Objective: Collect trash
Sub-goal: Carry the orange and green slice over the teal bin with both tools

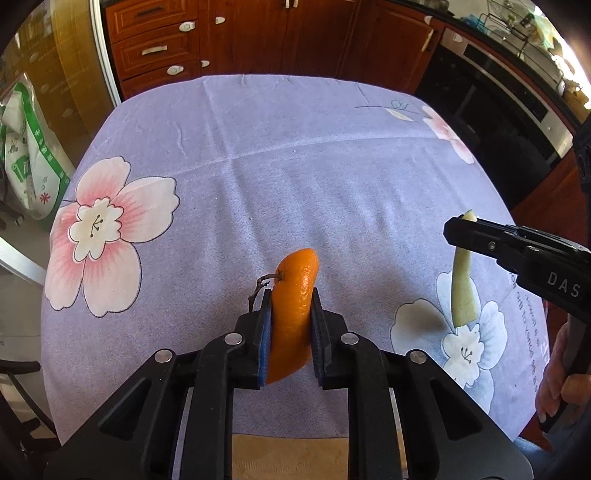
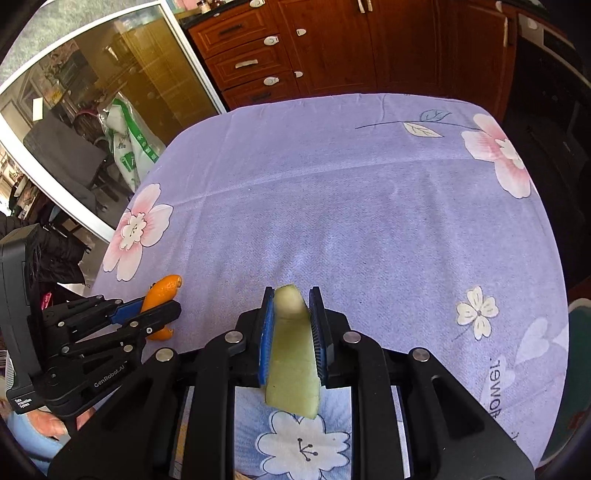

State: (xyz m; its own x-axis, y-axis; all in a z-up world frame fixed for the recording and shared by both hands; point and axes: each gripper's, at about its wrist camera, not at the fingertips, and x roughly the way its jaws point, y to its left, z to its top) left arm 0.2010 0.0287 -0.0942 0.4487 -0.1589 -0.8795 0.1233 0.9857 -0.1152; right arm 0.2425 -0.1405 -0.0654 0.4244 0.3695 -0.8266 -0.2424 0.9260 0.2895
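Note:
My left gripper (image 1: 290, 295) is shut on a curved piece of orange peel (image 1: 293, 310) with a small dark stem, held upright above the lilac flowered tablecloth (image 1: 277, 166). In the right wrist view that same orange peel (image 2: 164, 290) shows at the left in the left gripper (image 2: 173, 308). My right gripper (image 2: 291, 295) is shut on a pale green strip of fruit peel (image 2: 293, 362), which hangs below the pads. From the left wrist view the green peel (image 1: 463, 291) dangles from the right gripper (image 1: 460, 227) at the right, clear of the cloth.
The tablecloth (image 2: 369, 203) covers a small table whose far edge meets brown wooden cabinets (image 1: 258, 33). A dark oven (image 1: 517, 103) stands at the right. A green and white bag (image 1: 29, 158) leans by a glass door at the left. A hand (image 1: 557, 384) grips the right handle.

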